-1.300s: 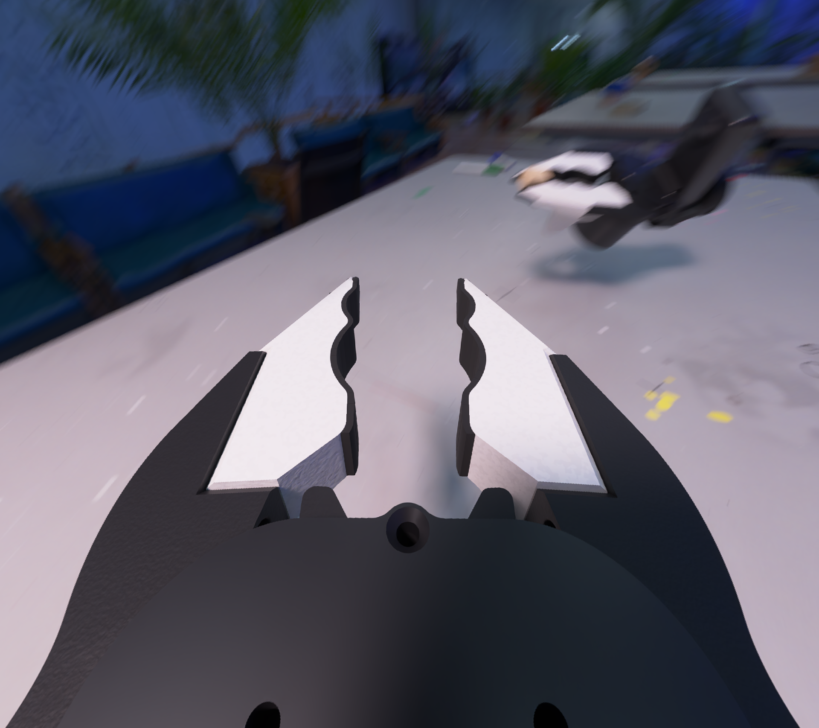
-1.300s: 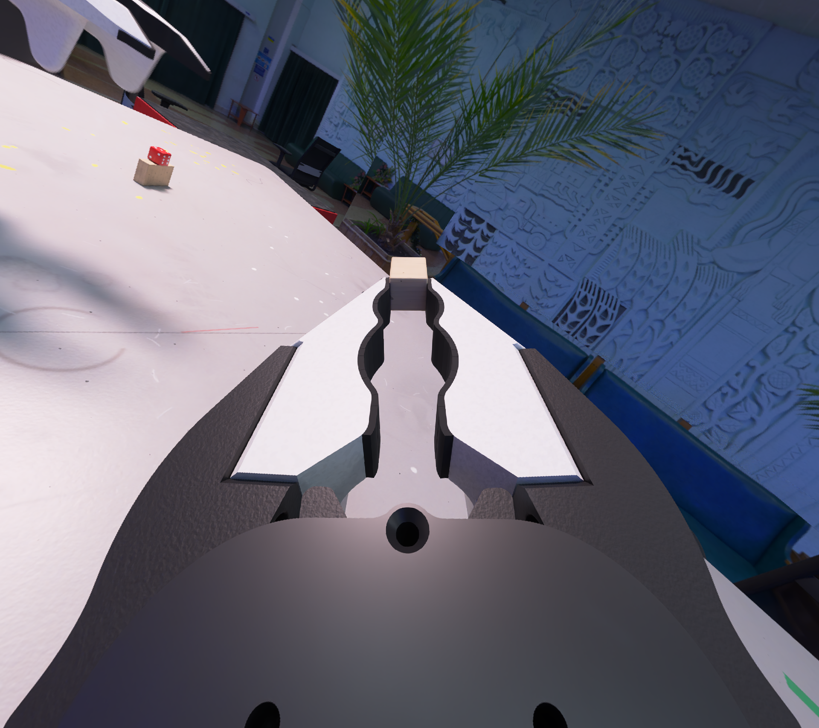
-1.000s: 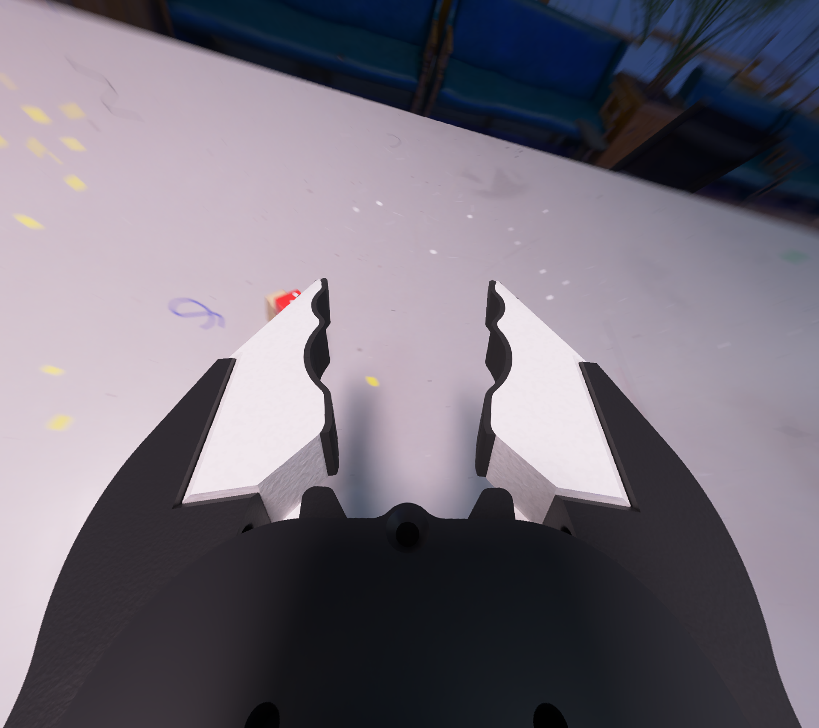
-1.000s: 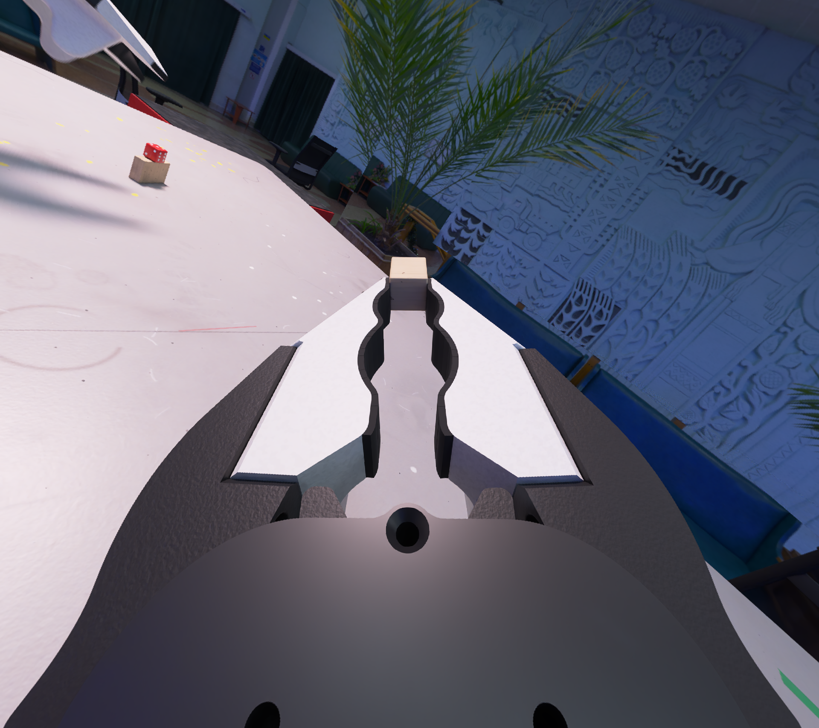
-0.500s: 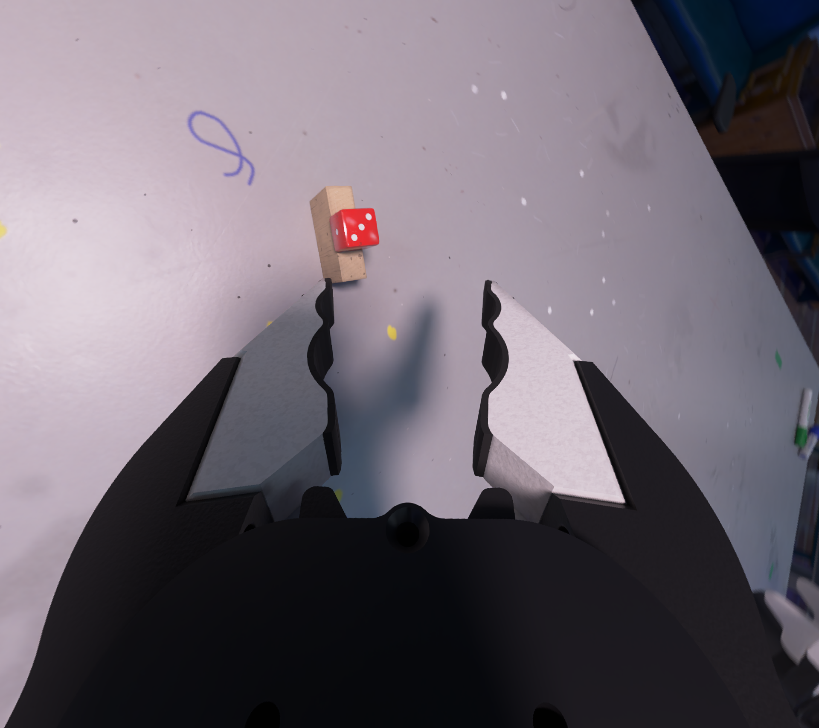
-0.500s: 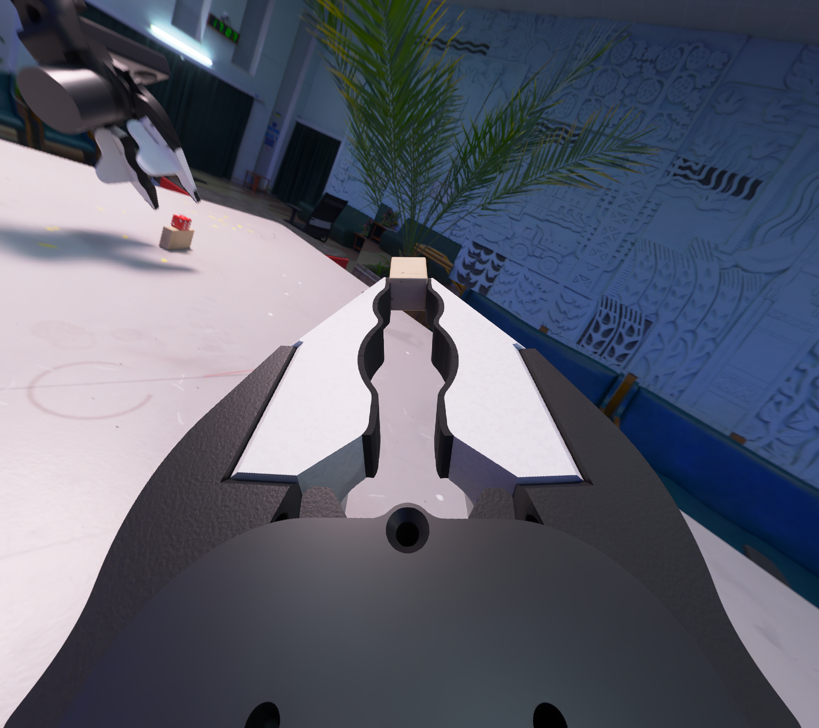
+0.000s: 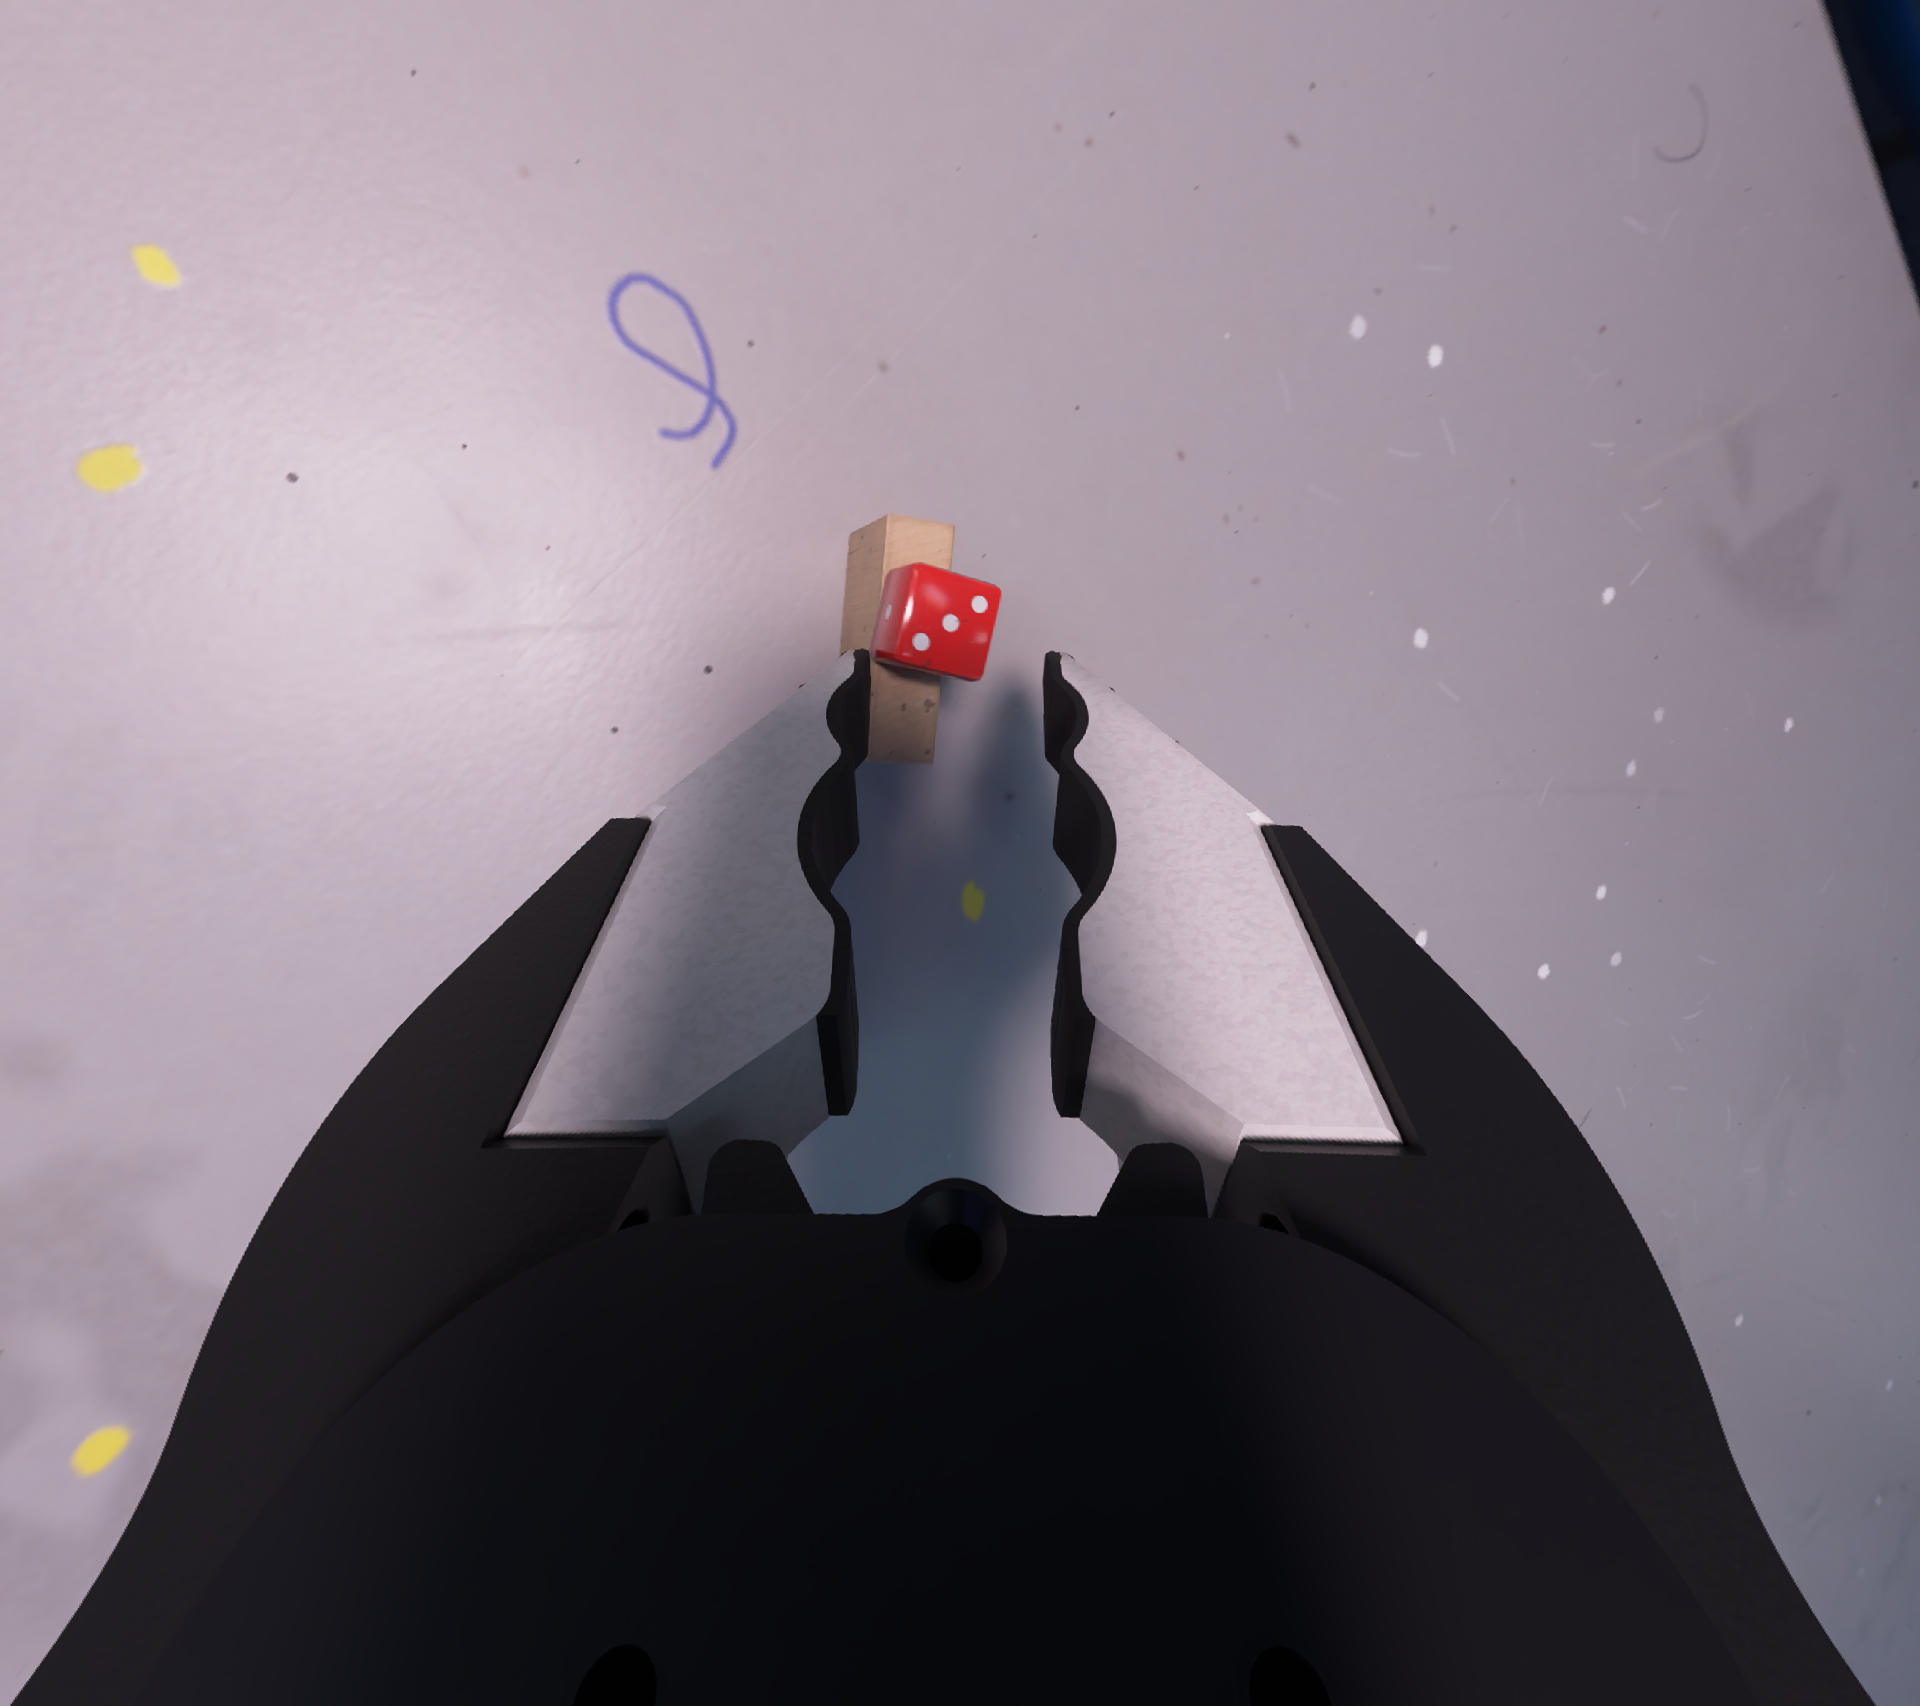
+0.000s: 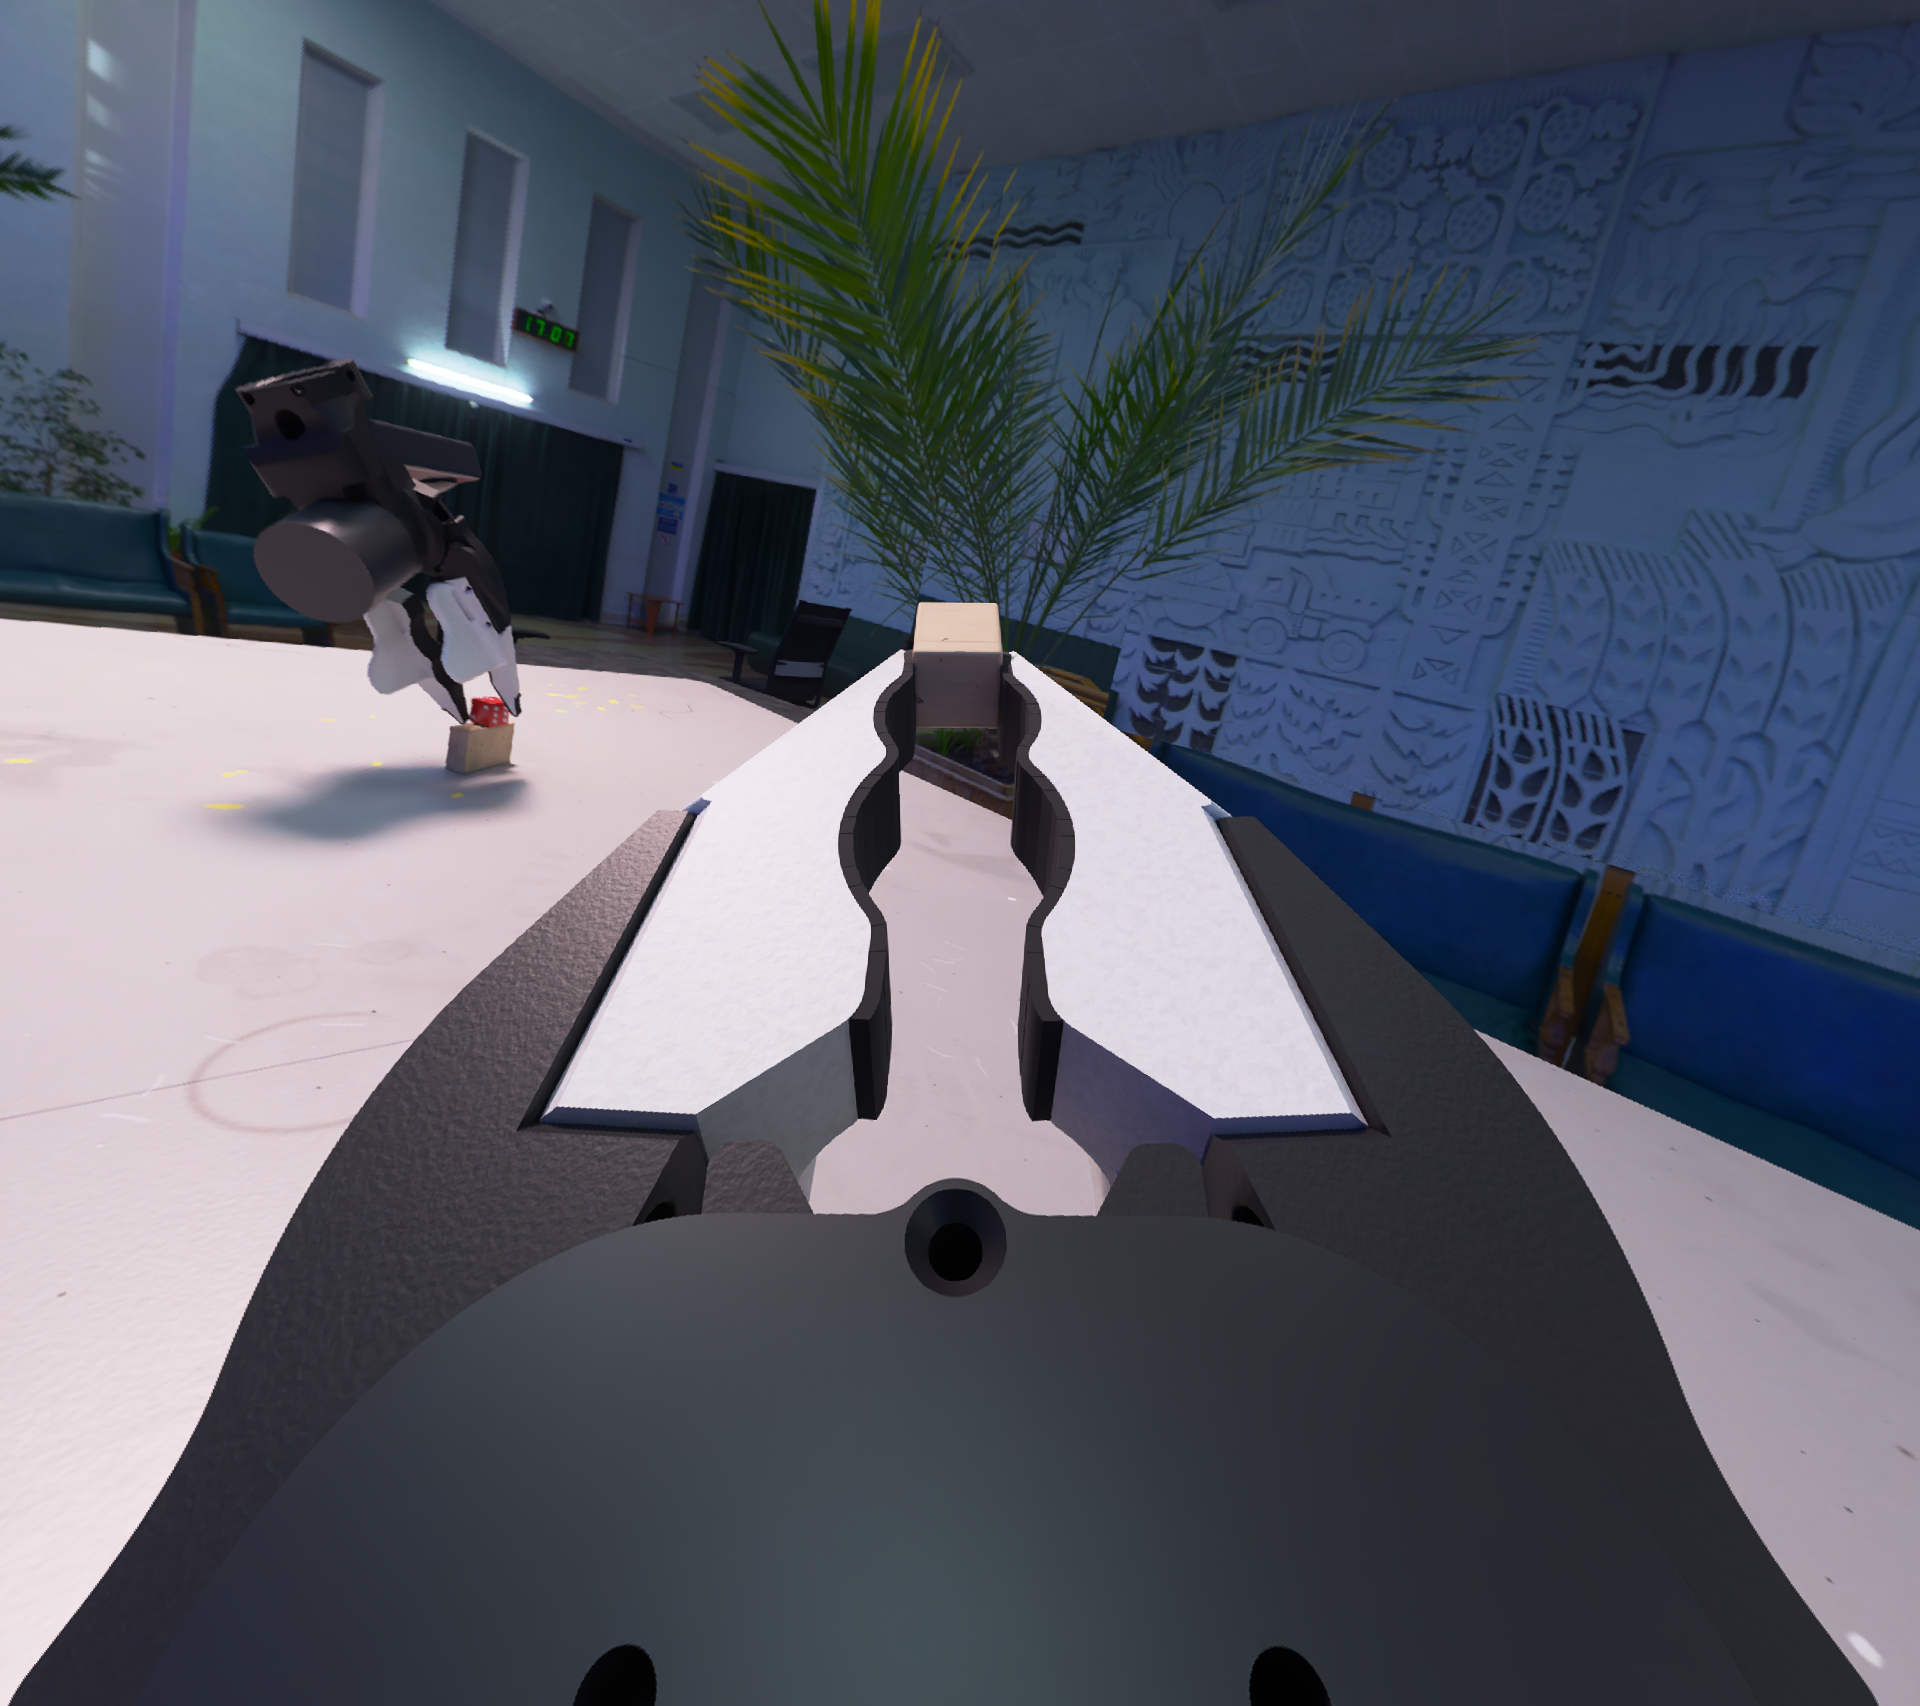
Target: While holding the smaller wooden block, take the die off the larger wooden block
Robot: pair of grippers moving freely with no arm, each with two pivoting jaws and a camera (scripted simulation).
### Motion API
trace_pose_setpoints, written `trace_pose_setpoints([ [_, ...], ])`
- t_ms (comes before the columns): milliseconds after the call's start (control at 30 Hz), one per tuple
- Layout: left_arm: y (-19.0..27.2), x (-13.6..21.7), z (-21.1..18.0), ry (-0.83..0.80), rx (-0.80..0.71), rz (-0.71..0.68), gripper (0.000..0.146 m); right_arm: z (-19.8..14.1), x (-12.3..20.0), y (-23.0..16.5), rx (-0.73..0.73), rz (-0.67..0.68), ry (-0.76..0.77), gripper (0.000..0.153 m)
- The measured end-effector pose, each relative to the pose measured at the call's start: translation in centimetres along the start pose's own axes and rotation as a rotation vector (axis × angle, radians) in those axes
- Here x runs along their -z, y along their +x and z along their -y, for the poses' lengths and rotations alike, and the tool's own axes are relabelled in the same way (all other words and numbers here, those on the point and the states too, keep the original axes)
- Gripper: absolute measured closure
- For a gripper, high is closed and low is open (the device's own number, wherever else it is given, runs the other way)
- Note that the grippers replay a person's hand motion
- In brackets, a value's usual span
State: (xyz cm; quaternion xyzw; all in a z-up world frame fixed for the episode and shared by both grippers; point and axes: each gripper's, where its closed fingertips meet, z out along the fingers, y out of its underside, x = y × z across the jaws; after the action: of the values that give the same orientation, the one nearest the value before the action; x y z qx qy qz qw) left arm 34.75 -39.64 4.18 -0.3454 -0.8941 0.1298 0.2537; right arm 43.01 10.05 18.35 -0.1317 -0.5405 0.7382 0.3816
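Observation:
A red die (image 7: 938, 620) sits on the larger wooden block (image 7: 899, 555) on the white table (image 7: 416, 98). My left gripper (image 7: 951, 664) is open, pointing down, its fingertips just short of the die; the left fingertip overlaps the block's edge. In the right wrist view the left gripper (image 8: 486, 706) hangs over the die (image 8: 488, 710) and block (image 8: 478, 747), far left. My right gripper (image 8: 956, 680) is shut on the smaller wooden block (image 8: 956, 654), held above the table near its right edge.
Blue pen loop (image 7: 675, 368) and yellow specks (image 7: 109, 467) mark the table. The table edge (image 7: 1829, 46) runs at the upper right. A palm (image 8: 935, 368) and blue seats (image 8: 1455, 908) stand beyond the table.
My left gripper swung down over the table, descended toward the die and narrowed its opening. My right gripper kept the small block and tilted to a more level view.

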Motion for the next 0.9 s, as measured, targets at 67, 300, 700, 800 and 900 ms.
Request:
trace_pose_setpoints([
  [67, 0.3, -0.2, 0.2, 0.031, -0.012, -0.009, 0.115, 0.0, 0.1, 0.0, -0.013, 0.003, 0.006, 0.138],
  [300, -0.2, -0.3, 0.4, 0.099, -0.1, 0.009, 0.123, 0.1, 0.1, -0.2, -0.018, 0.014, 0.008, 0.138],
  [700, 12.3, 13.6, -0.1, 0.958, -1.22, -0.118, 0.123, -0.9, -0.3, -0.6, 0.026, 0.022, -0.042, 0.138],
  [800, 14.3, 17.3, -1.9, 1.1, -1.378, -0.142, 0.123, -1.2, -0.5, -0.9, 0.091, 0.022, -0.075, 0.138],
  [900, 16.1, 20.7, -4.1, 1.159, -1.431, -0.303, 0.123, -1.3, -0.9, -1.5, 0.178, 0.03, -0.103, 0.139],
])
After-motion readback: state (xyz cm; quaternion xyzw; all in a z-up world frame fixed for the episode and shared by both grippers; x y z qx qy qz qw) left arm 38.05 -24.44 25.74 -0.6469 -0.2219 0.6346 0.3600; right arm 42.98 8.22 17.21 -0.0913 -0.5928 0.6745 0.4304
